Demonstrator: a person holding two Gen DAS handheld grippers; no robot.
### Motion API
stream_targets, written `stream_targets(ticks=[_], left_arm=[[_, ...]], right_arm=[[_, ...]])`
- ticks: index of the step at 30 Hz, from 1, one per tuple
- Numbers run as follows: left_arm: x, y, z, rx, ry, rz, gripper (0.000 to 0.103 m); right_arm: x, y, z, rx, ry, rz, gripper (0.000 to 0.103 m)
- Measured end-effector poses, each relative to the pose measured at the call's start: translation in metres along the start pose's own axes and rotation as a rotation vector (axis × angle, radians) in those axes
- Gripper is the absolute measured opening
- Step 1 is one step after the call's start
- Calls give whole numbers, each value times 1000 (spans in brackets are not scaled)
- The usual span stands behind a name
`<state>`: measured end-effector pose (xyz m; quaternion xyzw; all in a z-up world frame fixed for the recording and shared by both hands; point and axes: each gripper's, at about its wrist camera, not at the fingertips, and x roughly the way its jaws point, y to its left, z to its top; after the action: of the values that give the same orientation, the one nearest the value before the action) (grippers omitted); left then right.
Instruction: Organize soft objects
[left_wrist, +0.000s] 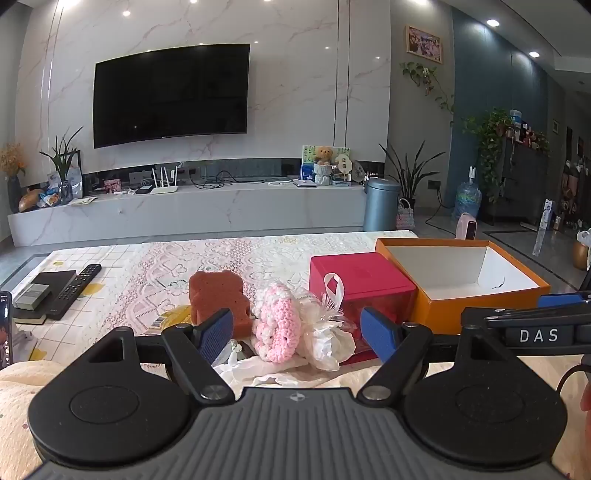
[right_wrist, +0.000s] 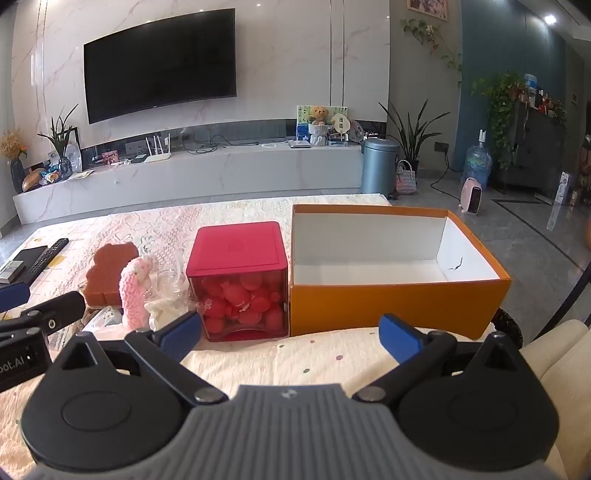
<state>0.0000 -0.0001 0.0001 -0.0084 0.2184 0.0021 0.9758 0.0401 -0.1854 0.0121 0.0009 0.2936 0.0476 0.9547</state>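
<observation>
Both hand-held grippers, left (left_wrist: 297, 332) and right (right_wrist: 290, 338), are released and hold nothing. Soft items, pink knit (left_wrist: 275, 326) and sponge (left_wrist: 218, 297), lie at 12 o'clock of the left; box (right_wrist: 399, 302) at 1 o'clock is bare. Judged: pre-grasp; next, close on the knit.

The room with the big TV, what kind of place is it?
Most likely a home living room: a big wall television, a long marble TV cabinet with a router, and potted plants.

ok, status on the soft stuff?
Both jaws open, empty. Pink knit toy and brown sponge on table, orange box empty. Red box between.
</observation>
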Motion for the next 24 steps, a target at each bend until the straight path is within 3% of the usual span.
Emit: stream_targets(ticks=[24], left_arm=[[4, 2, -2, -18, 20, -6, 92]], right_arm=[[3, 0, 0, 3, 0, -18, 100]])
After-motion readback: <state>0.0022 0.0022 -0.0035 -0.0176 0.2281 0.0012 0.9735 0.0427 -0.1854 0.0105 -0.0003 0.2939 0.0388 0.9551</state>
